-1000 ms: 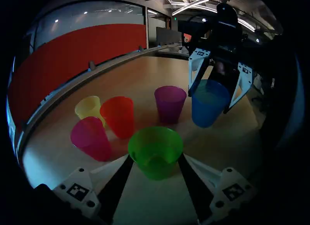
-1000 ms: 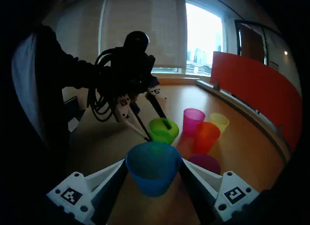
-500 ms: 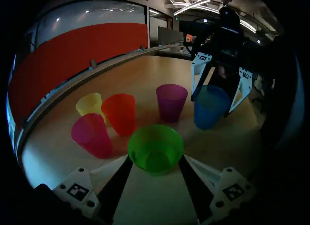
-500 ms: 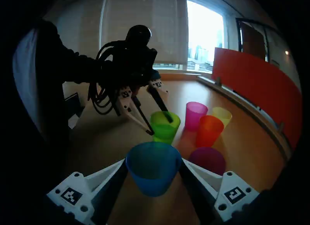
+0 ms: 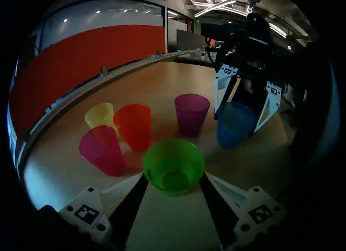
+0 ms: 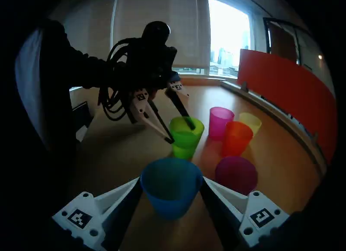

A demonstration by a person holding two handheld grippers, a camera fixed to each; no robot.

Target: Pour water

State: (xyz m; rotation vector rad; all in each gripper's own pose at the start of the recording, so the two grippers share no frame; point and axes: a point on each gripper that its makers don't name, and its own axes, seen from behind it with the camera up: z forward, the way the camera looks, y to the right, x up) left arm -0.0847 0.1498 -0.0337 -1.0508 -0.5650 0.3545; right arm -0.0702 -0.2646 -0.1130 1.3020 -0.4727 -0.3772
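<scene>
In the left gripper view my left gripper (image 5: 174,175) is shut on a green cup (image 5: 174,164), held upright close to the camera with a little water at its bottom. Across the wooden table (image 5: 142,84) the right gripper (image 5: 239,121) holds a blue cup (image 5: 234,124) upright. In the right gripper view my right gripper (image 6: 171,192) is shut on that blue cup (image 6: 171,191), and the left gripper (image 6: 179,130) grips the green cup (image 6: 186,136) beyond it. A person's dark sleeve (image 6: 73,75) holds it.
A purple cup (image 5: 191,113), an orange cup (image 5: 134,125), a yellow cup (image 5: 100,116) and a pink cup (image 5: 100,149) stand on the table between the two held cups. A red panel (image 5: 86,52) runs along the table's far edge. A bright window (image 6: 225,39) lies behind.
The green cup has levelled out from a slight tilt. The right gripper with the blue cup has lowered a little and drawn closer to the purple cup.
</scene>
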